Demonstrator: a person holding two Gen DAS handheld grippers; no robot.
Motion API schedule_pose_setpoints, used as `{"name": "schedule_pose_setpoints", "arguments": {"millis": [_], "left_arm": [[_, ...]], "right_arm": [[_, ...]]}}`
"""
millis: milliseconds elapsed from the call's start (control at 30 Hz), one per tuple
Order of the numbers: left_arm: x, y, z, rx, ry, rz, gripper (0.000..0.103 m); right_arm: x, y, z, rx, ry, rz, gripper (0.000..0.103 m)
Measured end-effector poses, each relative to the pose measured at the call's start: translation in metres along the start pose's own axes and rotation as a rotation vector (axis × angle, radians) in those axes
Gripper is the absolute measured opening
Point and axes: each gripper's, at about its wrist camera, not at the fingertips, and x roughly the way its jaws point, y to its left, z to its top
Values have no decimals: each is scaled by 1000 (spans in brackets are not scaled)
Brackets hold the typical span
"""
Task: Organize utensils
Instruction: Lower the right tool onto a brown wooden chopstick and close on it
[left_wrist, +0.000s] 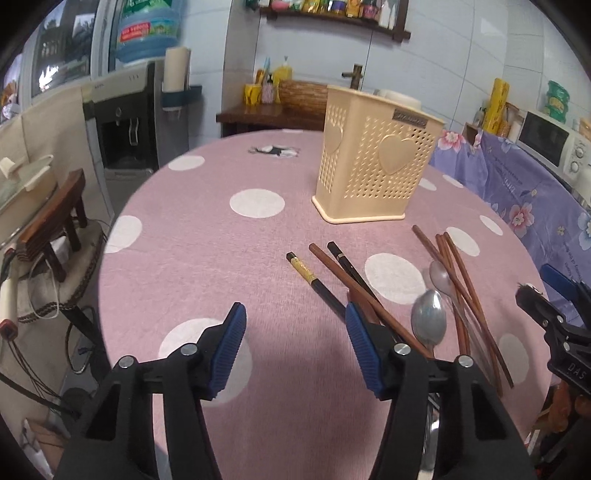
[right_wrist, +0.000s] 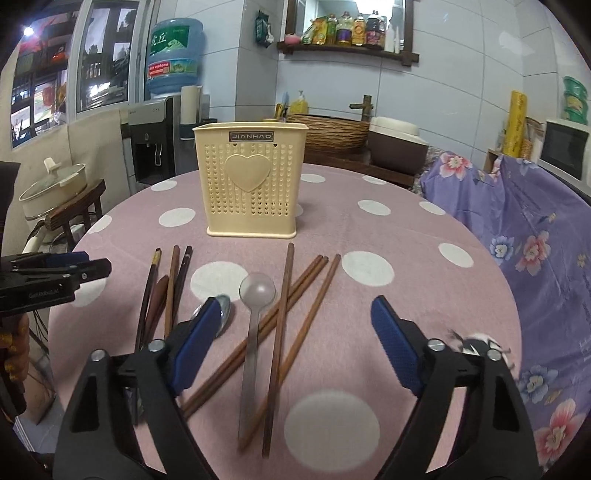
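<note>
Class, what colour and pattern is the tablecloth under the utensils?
Pink with white polka dots, tablecloth; clearest in the right wrist view.

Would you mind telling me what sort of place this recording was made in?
Most likely a home kitchen or dining corner: a water dispenser by the wall, a microwave, a shelf of bottles, and a round table with a polka-dot cloth.

A round worktop (right_wrist: 424, 236) in pink polka-dot cloth is carrying a cream holder (right_wrist: 251, 181), chopsticks (right_wrist: 280, 325) and spoons (right_wrist: 255, 332).
</note>
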Motion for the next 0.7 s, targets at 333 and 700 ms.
{"name": "schedule_pose_setpoints", "arguments": {"millis": [333,700], "left_arm": [[38,7,18,-38,140,-18,45],[51,5,26,-56,176,-33,36]], "right_arm": [[111,-11,41,101,245,129,35],[159,-3,55,77,346,106,23]]}}
